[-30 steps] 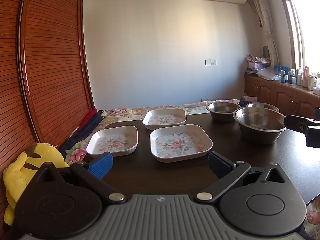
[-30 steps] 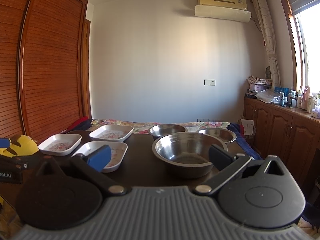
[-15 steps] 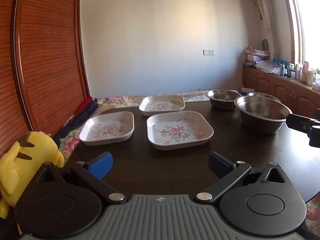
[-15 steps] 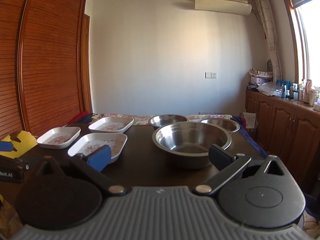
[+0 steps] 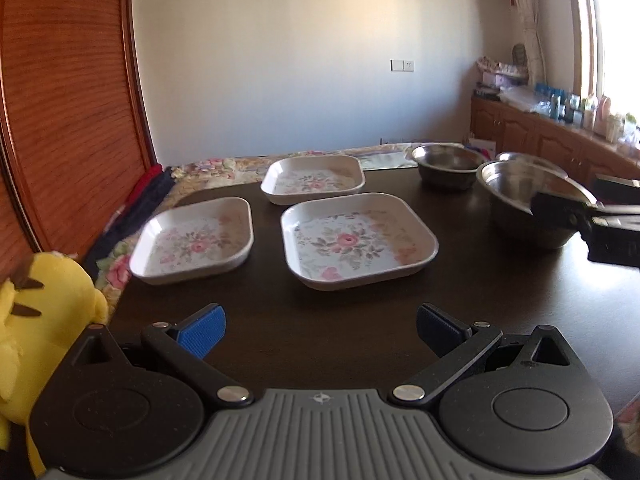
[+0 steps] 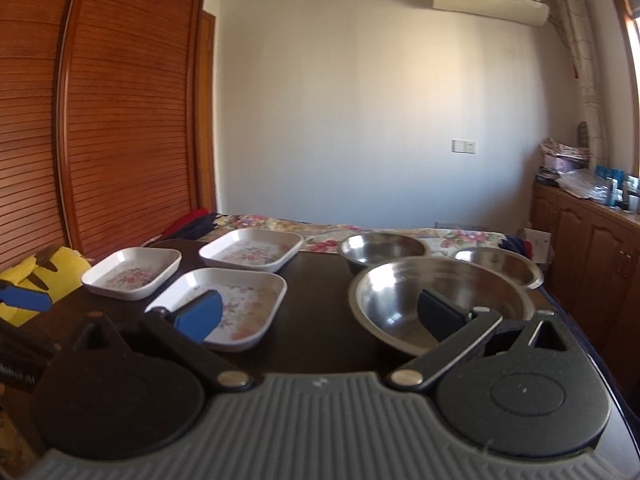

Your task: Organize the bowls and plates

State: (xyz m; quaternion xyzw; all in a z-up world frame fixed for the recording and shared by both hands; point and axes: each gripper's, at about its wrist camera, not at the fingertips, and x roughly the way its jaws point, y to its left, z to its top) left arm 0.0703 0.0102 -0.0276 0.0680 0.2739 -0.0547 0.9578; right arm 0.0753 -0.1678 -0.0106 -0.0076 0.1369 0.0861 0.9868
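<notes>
Three square white plates with pink flowers lie on the dark table (image 5: 500, 280): one at the left (image 5: 192, 240), one in the middle (image 5: 356, 240), one behind them (image 5: 314, 178). Three steel bowls stand to the right: a large one (image 6: 436, 300) and two smaller ones (image 6: 380, 248) (image 6: 500, 266) behind it. My left gripper (image 5: 318, 328) is open and empty above the table's near edge, short of the plates. My right gripper (image 6: 320, 312) is open too. Its right finger sits in front of the large bowl's near rim, and its left pad overlaps the nearest plate (image 6: 236, 304).
A yellow plush toy (image 5: 40, 300) sits off the table's left edge. A bed with a floral cover (image 5: 216, 168) lies beyond the far edge. A slatted wooden wardrobe (image 6: 120, 120) fills the left. A low cabinet with bottles (image 5: 560, 140) runs along the right wall.
Both grippers have moved forward and tipped down toward the table. The right gripper has come up to the large bowl's near rim. Plates and bowls have not moved.
</notes>
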